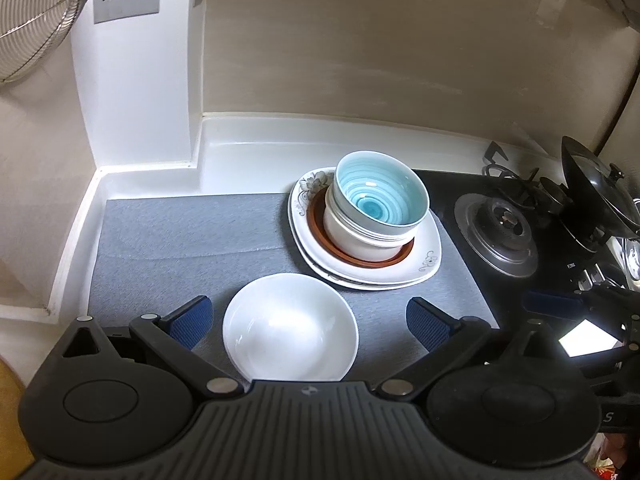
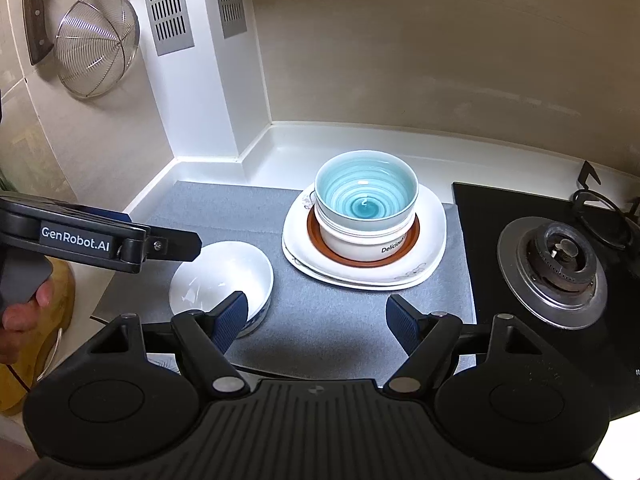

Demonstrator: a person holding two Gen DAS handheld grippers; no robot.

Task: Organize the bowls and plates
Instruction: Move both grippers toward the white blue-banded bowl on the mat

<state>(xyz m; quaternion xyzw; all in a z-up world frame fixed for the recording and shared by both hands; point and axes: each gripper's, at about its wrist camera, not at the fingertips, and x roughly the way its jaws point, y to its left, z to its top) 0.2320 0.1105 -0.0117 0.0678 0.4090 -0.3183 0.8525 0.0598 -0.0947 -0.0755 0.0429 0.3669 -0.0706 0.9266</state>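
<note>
A plain white bowl (image 1: 290, 328) lies on the grey mat (image 1: 168, 248), between the spread fingers of my left gripper (image 1: 308, 322). The pads stand clear of its rim. Behind it is a stack: two square flowered plates (image 1: 424, 256), a brown saucer (image 1: 320, 224), a white bowl (image 1: 348, 236) and a blue-striped bowl (image 1: 380, 196) on top. In the right wrist view my right gripper (image 2: 318, 322) stands open over bare mat, to the right of the white bowl (image 2: 220, 272) and in front of the stack (image 2: 366, 196). The left gripper (image 2: 188, 246) reaches over the bowl from the left.
A black gas hob with a burner (image 2: 554, 268) lies right of the mat, and a dark pan (image 1: 596, 188) sits at its back. A wire strainer (image 2: 96, 44) and a knife (image 2: 36, 12) hang on the left wall. A white upstand (image 2: 360, 136) borders the counter.
</note>
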